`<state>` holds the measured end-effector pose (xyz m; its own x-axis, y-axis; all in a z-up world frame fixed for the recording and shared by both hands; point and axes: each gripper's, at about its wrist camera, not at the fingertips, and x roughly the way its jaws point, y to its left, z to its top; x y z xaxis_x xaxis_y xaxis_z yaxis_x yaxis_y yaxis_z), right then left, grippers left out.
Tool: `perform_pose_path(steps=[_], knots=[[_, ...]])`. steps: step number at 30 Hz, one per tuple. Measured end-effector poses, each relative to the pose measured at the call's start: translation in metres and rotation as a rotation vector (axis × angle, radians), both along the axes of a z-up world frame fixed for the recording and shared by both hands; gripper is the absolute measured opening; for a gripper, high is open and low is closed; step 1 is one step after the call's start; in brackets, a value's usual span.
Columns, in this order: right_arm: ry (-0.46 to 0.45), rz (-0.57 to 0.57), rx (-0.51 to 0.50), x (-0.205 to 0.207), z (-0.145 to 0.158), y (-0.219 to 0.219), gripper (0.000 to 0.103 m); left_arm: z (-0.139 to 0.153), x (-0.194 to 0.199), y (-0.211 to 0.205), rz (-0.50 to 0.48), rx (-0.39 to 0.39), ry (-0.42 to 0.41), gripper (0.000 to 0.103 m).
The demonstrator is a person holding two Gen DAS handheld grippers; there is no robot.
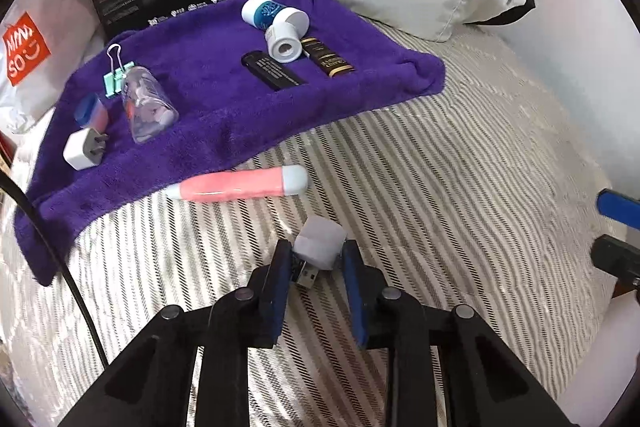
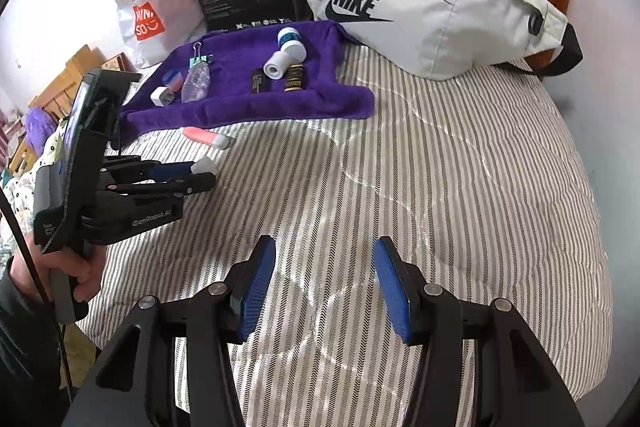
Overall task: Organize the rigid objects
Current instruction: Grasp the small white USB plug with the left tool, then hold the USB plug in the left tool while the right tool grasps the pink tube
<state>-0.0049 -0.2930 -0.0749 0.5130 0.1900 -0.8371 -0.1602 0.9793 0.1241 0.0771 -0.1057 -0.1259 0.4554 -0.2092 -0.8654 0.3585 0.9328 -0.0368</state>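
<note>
Pinching a white USB plug (image 1: 318, 247) between its pads, the left gripper (image 1: 316, 259) hangs over the striped bedcover (image 1: 440, 187). The right gripper (image 2: 324, 283) is spread and holds nothing. Beyond the plug, a pink tube (image 1: 240, 185) lies at the edge of the purple towel (image 1: 224, 115), which bears a charger (image 1: 84, 149), bottle (image 1: 148, 107), clip (image 1: 116, 73) and jars (image 1: 274, 13).

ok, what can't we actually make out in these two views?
- USB light, left view: plug end partly hidden by the left gripper pads.
- Right gripper, left view: cut off by the frame edge.
- Black stick label: too small in both views.
- Clear bottle contents: blurred.
</note>
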Motion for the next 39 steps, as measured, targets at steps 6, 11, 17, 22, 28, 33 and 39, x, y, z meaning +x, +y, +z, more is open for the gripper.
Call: perform_pose_path(steps=[6,11,17,22,28,33,39], knots=[[0.015,0.01,0.007,0.007,-0.008,0.008,0.051,0.012,-0.003,0.023,0.031,-0.033,-0.021,0.025],[0.031,0.054,0.002,0.02,-0.017,0.025,0.051,0.016,-0.004,0.051,0.077,-0.049,-0.028,0.025],[0.025,0.133,0.028,0.052,-0.026,0.058,0.051,0.015,0.001,0.09,0.148,-0.071,-0.012,0.025],[0.016,0.22,0.045,0.091,-0.038,0.089,0.051,0.015,0.002,0.113,0.191,-0.103,-0.013,0.025],[0.007,0.311,-0.013,0.119,-0.052,0.123,0.051,0.012,0.0,0.132,0.202,-0.147,-0.007,0.025],[-0.029,0.355,-0.071,0.128,-0.06,0.14,0.051,0.008,0.001,0.145,0.214,-0.185,0.007,0.025],[-0.069,0.42,-0.078,0.138,-0.061,0.156,0.047,0.006,0.005,0.153,0.233,-0.187,0.012,0.025]])
